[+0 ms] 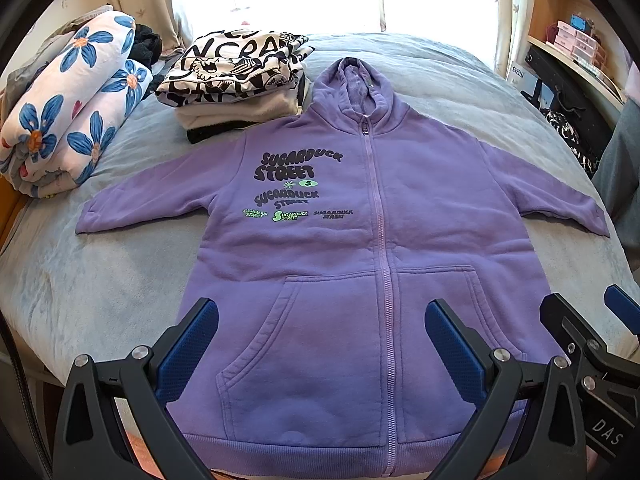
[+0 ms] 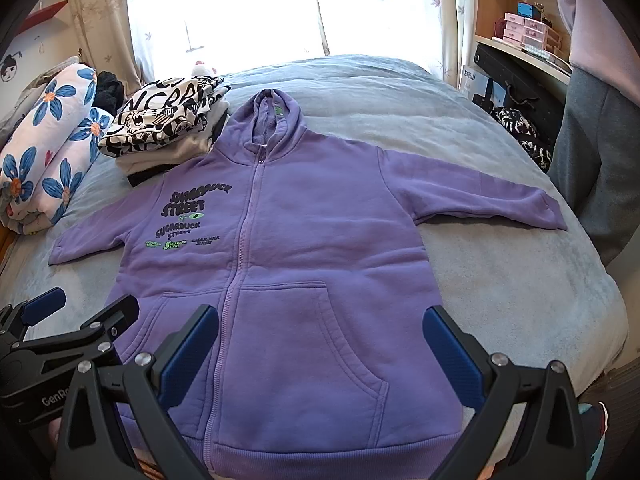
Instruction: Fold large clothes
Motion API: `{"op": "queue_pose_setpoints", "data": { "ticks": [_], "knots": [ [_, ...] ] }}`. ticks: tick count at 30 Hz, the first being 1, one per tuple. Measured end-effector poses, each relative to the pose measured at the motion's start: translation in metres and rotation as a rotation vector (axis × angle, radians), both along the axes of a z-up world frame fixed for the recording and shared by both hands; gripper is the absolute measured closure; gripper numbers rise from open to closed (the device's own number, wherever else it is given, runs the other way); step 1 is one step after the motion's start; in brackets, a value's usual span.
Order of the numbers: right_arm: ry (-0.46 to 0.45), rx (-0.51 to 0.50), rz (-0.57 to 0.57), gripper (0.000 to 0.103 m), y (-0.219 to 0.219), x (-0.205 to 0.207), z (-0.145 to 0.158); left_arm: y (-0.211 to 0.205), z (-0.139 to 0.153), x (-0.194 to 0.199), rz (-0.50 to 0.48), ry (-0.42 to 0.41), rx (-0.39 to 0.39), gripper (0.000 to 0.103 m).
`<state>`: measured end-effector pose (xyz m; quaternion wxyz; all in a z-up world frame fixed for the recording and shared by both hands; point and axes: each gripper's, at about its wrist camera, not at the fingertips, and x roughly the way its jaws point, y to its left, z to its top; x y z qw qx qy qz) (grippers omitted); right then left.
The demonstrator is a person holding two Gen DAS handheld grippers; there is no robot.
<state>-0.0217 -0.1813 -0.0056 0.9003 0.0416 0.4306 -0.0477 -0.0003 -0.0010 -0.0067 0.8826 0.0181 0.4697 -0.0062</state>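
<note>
A purple zip-up hoodie [image 1: 352,240] [image 2: 304,248] lies flat and face up on the bed, zipped shut, both sleeves spread out to the sides, hood pointing to the window. My left gripper [image 1: 320,320] is open above the hem on the left pocket side, nothing between its blue pads. My right gripper [image 2: 320,324] is open above the right pocket, also empty. Each gripper shows at the edge of the other's view: the right gripper [image 1: 580,316] and the left gripper [image 2: 92,300].
A grey-blue bed cover [image 1: 100,280] lies under the hoodie. A stack of folded clothes [image 1: 236,80] topped by a black-and-white print sits at the back left, beside a rolled floral blanket [image 1: 72,112]. Shelves [image 2: 528,32] and a person's grey clothing [image 2: 592,168] stand at right.
</note>
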Motion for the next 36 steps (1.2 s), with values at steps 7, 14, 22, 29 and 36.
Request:
{"op": "queue_pose_setpoints", "data": {
  "ticks": [7, 14, 22, 29, 36],
  "knots": [
    [-0.001, 0.001, -0.001, 0.001, -0.001, 0.001, 0.000, 0.000, 0.000, 0.000, -0.001, 0.002, 0.001, 0.001],
    [-0.003, -0.004, -0.005, 0.001, -0.002, 0.003, 0.001, -0.006, -0.002, 0.003, -0.004, -0.001, -0.001, 0.001],
    [-0.002, -0.003, -0.005, 0.001, -0.002, 0.003, 0.000, -0.005, -0.001, 0.004, -0.004, 0.004, -0.003, 0.001],
    [0.004, -0.001, -0.006, 0.001, -0.001, 0.007, -0.002, -0.006, -0.002, 0.005, -0.005, 0.012, -0.003, 0.001],
    [-0.001, -0.010, -0.005, 0.001, -0.008, 0.011, -0.006, -0.009, -0.001, 0.010, -0.010, 0.016, -0.005, 0.001]
  ]
}}
